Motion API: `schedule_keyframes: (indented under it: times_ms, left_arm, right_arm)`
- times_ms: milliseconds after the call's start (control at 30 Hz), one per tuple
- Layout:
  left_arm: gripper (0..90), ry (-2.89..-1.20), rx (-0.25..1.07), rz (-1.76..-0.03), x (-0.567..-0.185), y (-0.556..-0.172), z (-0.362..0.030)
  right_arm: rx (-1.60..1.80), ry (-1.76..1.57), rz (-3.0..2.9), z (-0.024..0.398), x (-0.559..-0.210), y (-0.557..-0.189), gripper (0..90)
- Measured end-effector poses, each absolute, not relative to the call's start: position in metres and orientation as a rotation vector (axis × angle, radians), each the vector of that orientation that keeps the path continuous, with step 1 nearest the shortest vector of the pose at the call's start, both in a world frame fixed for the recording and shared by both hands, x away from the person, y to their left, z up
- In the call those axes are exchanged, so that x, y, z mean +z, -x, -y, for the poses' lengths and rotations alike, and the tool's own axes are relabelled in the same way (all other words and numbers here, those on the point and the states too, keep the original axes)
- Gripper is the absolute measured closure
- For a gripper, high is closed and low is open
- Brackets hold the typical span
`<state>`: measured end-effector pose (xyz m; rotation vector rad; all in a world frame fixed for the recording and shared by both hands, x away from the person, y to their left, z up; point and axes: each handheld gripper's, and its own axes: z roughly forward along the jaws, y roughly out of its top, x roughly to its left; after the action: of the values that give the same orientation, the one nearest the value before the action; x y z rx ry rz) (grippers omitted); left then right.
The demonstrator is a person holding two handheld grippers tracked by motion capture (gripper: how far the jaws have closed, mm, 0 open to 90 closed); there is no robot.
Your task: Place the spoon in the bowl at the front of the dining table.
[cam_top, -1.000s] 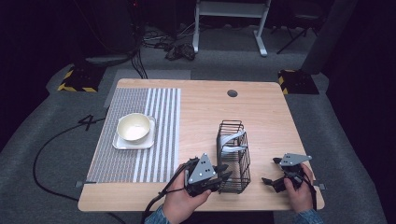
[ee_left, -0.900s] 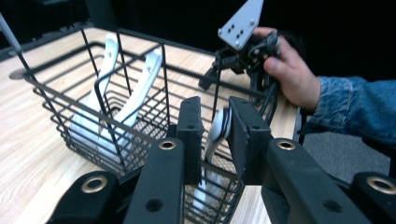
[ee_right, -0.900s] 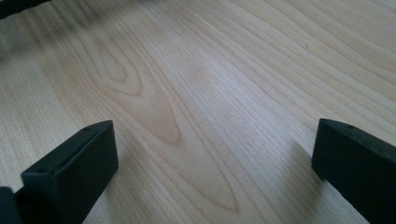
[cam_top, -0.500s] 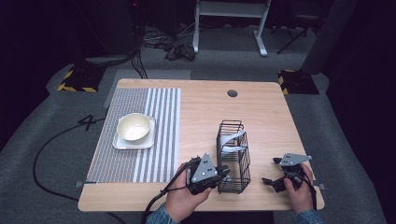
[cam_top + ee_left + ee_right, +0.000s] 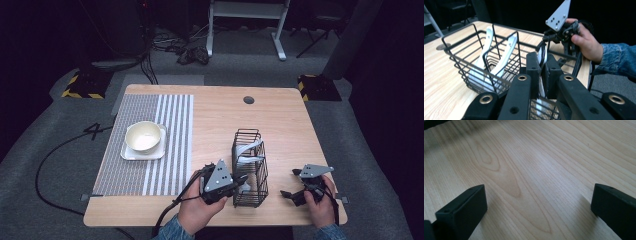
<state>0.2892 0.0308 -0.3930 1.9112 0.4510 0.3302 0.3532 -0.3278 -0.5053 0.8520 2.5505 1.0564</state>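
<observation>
A black wire basket [image 5: 250, 170] [image 5: 474, 50] stands on the wooden table near its front edge. Two white plastic utensils [image 5: 248, 150] [image 5: 506, 50] lean inside it. My left gripper [image 5: 239, 184] [image 5: 542, 63] is at the basket's near left corner, shut on the handle of a third white utensil [image 5: 542, 56] that stands in the basket. My right gripper [image 5: 292, 194] [image 5: 536, 202] rests low over bare table to the right of the basket, open, with nothing between its jaws. It also appears beyond the basket in the left gripper view.
A cream bowl [image 5: 144, 136] sits on a white square plate [image 5: 131, 154] on a grey striped mat [image 5: 170, 150] at the table's left. A cable hole [image 5: 248, 100] lies near the far edge. Bare wood stretches between mat and basket.
My left gripper has edged right, up against the basket. The right hand has stayed put.
</observation>
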Motion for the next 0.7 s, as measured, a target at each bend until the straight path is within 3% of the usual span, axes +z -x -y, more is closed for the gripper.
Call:
schedule_keyframes:
  times_ms: [700]
  left_arm:
    - [84.7,-1.82,0.374,-0.412,-0.358,-0.288,-0.034]
  right_arm:
    - [1.057,-0.848,-2.549,0.328,-0.505,-0.353,0.3]
